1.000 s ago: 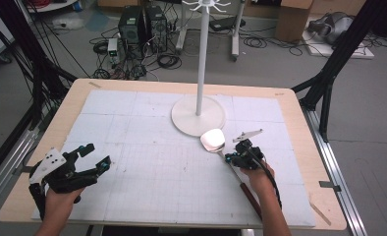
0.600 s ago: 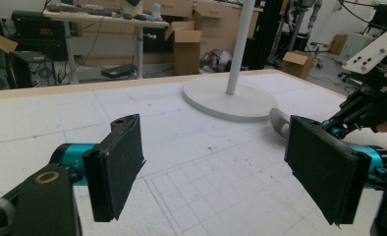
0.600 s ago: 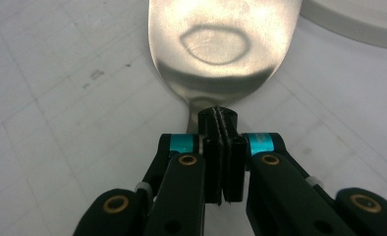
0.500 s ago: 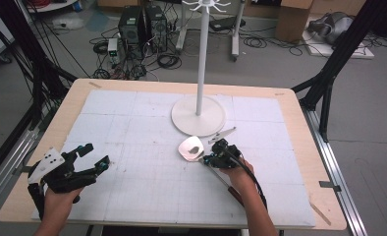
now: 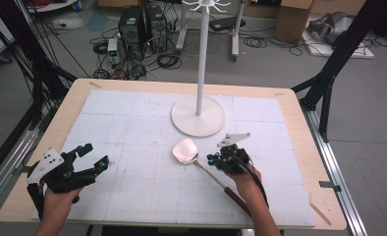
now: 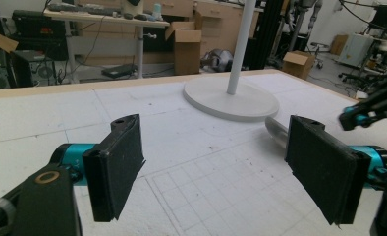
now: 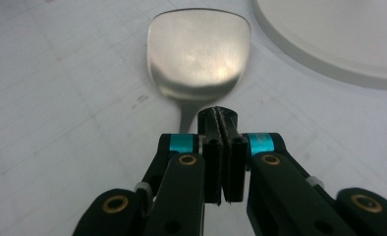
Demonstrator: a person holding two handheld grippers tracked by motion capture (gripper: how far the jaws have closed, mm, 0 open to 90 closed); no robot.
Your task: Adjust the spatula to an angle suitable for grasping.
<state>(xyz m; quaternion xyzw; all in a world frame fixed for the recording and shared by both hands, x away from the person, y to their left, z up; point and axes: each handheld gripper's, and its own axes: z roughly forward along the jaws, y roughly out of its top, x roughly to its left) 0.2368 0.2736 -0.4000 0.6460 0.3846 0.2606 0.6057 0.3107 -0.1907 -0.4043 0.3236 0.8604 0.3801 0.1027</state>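
Note:
A metal spatula [image 5: 184, 150] lies on the white mat, blade toward the stand, its dark handle running back under the person's right hand. My right gripper [image 5: 212, 159] is shut, pads pressed together, right behind the blade [image 7: 199, 49]. In the right gripper view the spatula's thin neck passes just left of and under the tips of the right gripper [image 7: 220, 118], not between them. My left gripper [image 5: 94, 154] hovers wide open at the front left, nothing between its pads [image 6: 115, 167]. The blade's edge [image 6: 277, 132] peeks out beside the left gripper's right-hand pad.
A white stand with a round base [image 5: 199, 115] and tall pole rises at the mat's centre back; the base [image 7: 339, 34] lies close beyond the blade. The gridded white mat [image 5: 132, 191] covers a wooden table [image 5: 299, 128]. Cables and boxes sit on the floor behind.
My right gripper has slid left and slightly toward the person, and the spatula has moved left with it, away from the stand's base. The left gripper has stayed put, open.

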